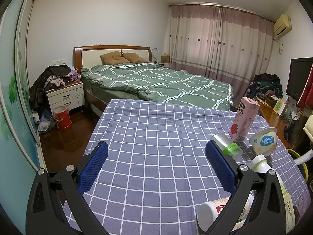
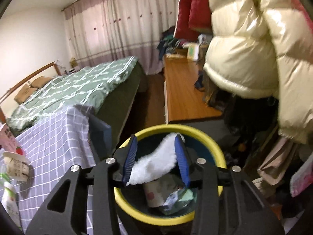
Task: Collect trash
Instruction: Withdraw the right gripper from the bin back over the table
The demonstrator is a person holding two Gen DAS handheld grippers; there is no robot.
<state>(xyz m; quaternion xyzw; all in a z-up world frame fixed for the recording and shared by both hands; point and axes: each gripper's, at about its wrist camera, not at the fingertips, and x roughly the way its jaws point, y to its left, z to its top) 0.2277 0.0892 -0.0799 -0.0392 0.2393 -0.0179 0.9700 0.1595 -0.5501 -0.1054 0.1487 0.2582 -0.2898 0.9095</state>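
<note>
1. Left wrist view: the left gripper (image 1: pixel 156 168) hangs over the table with the blue-grey white-checked cloth (image 1: pixel 156 129), its blue-padded jaws spread wide with nothing between them.
2. Trash that seems still to be collected stands or lies along the table's right side: a pink strawberry-milk carton (image 1: pixel 244 119) upright, a white round pudding cup with a blue label (image 1: pixel 264 143) tilted beside it, a clear bottle with a green cap (image 1: pixel 227 145) on its side, a white squeeze bottle (image 1: pixel 262 164) and a white jar with a red label (image 1: pixel 213 211).
3. The last three are partly hidden behind the gripper's right finger, and how many items lie there is hard to count. Only a sliver of the yellow rim shows at the right edge.
4. Right wrist view: the right gripper (image 2: pixel 156 160) is held over the round yellow-rimmed dark bin (image 2: pixel 219 148) beside the table. Its jaws stand partly apart, and a white crumpled tissue-like wad (image 2: pixel 156 162) lies between them; it is blurred, and I cannot tell whether the pads still press it or it is dropping.
5. Inside the bin lie a pale paper cup (image 2: pixel 154 193) and crumpled greenish wrappers (image 2: pixel 176 199), so some collecting looks done, with most left.
6. The bin's bottom is hidden, and the table's trash is cut off at the left edge.
</note>
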